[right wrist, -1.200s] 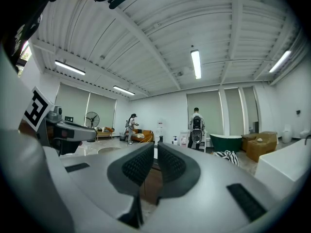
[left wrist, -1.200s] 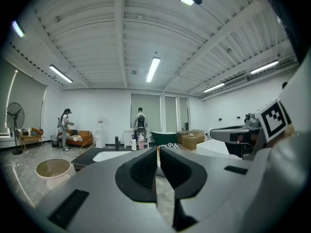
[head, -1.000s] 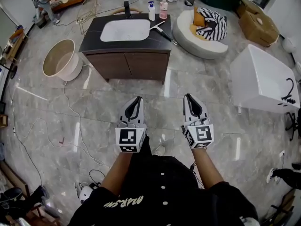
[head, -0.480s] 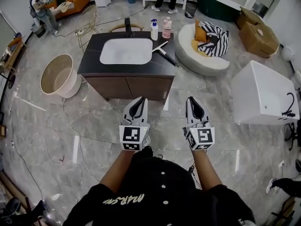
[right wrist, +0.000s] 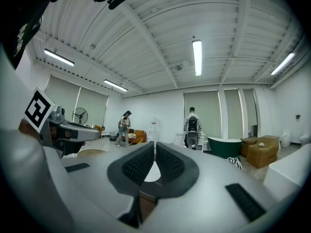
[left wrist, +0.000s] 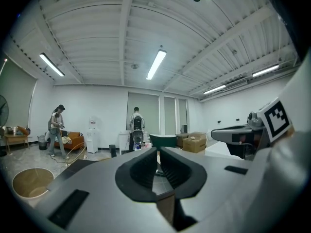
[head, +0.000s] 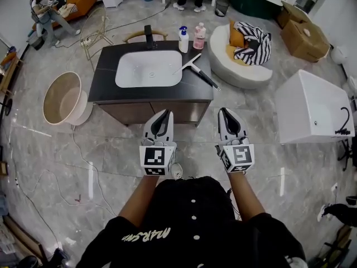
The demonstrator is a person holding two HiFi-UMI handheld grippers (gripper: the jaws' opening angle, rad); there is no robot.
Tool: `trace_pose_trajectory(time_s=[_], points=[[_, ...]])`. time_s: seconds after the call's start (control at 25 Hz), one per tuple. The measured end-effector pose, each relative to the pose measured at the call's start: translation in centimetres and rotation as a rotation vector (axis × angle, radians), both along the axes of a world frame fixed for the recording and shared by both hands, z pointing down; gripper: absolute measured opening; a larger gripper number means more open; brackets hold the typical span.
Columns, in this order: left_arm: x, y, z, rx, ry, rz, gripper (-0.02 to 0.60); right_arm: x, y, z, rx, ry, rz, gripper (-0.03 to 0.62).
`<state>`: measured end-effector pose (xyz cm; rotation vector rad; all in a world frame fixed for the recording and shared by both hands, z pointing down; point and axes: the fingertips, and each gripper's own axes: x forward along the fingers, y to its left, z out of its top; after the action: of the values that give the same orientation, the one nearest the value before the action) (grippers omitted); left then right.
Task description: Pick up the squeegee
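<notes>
The squeegee [head: 196,69], a white blade with a black handle, lies on the dark vanity top [head: 106,82] just right of the white basin [head: 149,68], its handle pointing toward the right front corner. My left gripper [head: 165,114] and right gripper [head: 224,111] are held side by side over the floor just short of the vanity's front edge, both pointing at it. Both are shut with nothing between the jaws. In the left gripper view the left gripper [left wrist: 158,152] has its pads together. The right gripper view shows the right gripper [right wrist: 155,144] likewise closed.
A white spray bottle [head: 183,39], a pink bottle [head: 199,36] and a black faucet [head: 148,37] stand at the vanity's back. A beige round tub [head: 64,97] sits to the left, a white round seat [head: 245,54] and a white bathtub [head: 315,108] to the right. Cables cross the floor.
Both grippers have moved forward toward the vanity, which now lies much closer in the head view. They stay shut and side by side.
</notes>
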<state>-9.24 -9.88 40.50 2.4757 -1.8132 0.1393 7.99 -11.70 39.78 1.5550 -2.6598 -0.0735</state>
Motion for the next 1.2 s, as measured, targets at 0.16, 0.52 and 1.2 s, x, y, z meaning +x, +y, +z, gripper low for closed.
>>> trace_pose_trajectory(time_s=[0.16, 0.52, 1.2], points=[[-1.0, -2.1, 0.9, -0.021, 0.001, 0.007, 0.024, -0.9, -1.7, 0.8, -0.025, 0.014, 0.006, -0.002], [-1.6, -7.6, 3.2, -0.069, 0.005, 0.014, 0.025, -1.0, -6.9, 3.4, -0.075, 0.034, 0.019, -0.002], [-1.3, -23.1, 7.4, -0.168, -0.006, -0.004, 0.025, -3.2, -25.5, 9.6, -0.196, 0.096, -0.098, -0.002]])
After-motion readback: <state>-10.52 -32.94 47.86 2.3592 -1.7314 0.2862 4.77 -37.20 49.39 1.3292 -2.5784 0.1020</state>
